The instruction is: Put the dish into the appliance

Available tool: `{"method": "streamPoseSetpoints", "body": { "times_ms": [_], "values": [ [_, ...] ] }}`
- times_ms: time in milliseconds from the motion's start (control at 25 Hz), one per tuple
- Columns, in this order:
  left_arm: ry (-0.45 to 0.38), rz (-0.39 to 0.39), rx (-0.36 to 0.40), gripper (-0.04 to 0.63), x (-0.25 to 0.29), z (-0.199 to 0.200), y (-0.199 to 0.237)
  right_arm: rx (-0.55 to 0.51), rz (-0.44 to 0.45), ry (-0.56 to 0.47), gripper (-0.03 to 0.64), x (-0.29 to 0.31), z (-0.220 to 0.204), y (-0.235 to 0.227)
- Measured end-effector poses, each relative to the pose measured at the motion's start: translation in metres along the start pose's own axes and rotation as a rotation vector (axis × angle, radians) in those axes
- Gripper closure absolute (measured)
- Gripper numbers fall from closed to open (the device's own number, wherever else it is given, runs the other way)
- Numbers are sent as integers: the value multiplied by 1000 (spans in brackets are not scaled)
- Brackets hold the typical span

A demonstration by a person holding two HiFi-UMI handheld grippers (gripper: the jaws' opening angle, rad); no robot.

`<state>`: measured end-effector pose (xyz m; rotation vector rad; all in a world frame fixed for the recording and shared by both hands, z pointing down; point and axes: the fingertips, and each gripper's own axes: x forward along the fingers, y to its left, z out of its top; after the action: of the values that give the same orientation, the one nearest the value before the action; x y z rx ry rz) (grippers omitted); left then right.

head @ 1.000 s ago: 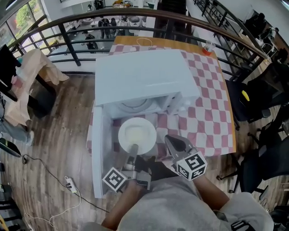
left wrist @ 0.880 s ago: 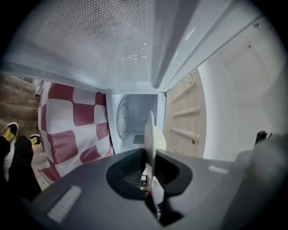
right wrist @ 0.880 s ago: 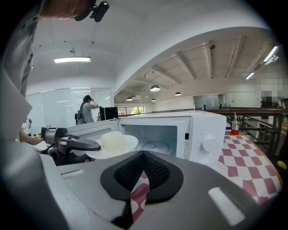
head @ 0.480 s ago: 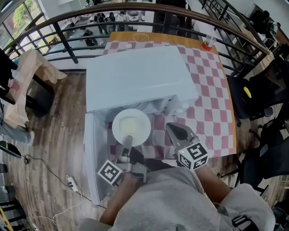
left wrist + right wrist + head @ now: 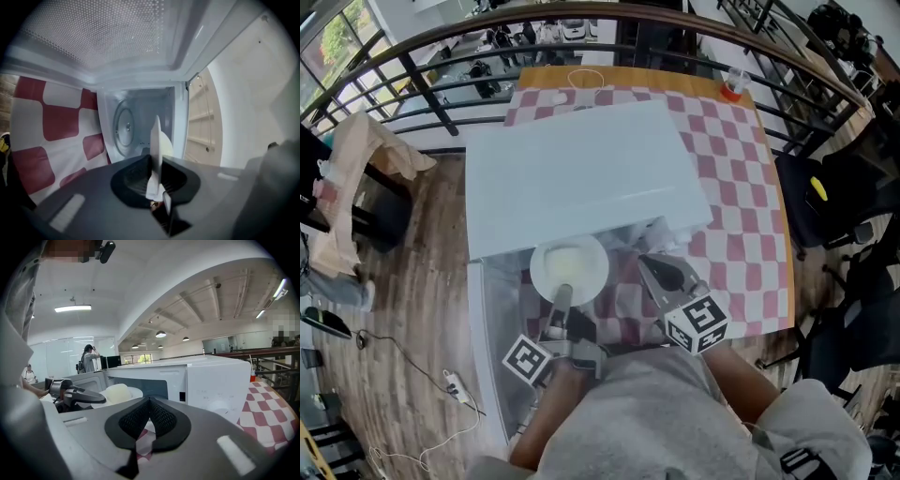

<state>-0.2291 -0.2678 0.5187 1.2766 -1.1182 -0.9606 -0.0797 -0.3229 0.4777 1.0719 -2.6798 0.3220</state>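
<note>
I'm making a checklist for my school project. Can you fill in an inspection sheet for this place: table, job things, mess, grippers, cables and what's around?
Surface: table under a red-and-white checked cloth.
Job's things: white microwave with its door swung open; white plate at its opening.
Clutter: small red-topped container at the far corner.
Grippers: left gripper shut on the plate's rim; right gripper shut, empty.
Cables: looped cord on the table; what looks like a power strip with a cable on the floor.
Surroundings: wooden floor, curved railing, dark chair.
</note>
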Motion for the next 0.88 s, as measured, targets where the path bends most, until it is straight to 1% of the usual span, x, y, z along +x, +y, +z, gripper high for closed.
{"method": "streamPoseSetpoints", "body": {
  "times_ms": [160,360,720,880],
  "values": [
    [1,13,-6,565,11,2,6,7,4,9,618,7,-4,-4],
    [-2,41,5,565,19,8,14,-3,24,19,618,17,-6,-1],
    [-7,74,-13,565,36,15,31,14,48,34,618,30,-10,0],
    [-12,105,1,565,48,22,45,19,55,47,618,36,-13,-3]
  ]
}}
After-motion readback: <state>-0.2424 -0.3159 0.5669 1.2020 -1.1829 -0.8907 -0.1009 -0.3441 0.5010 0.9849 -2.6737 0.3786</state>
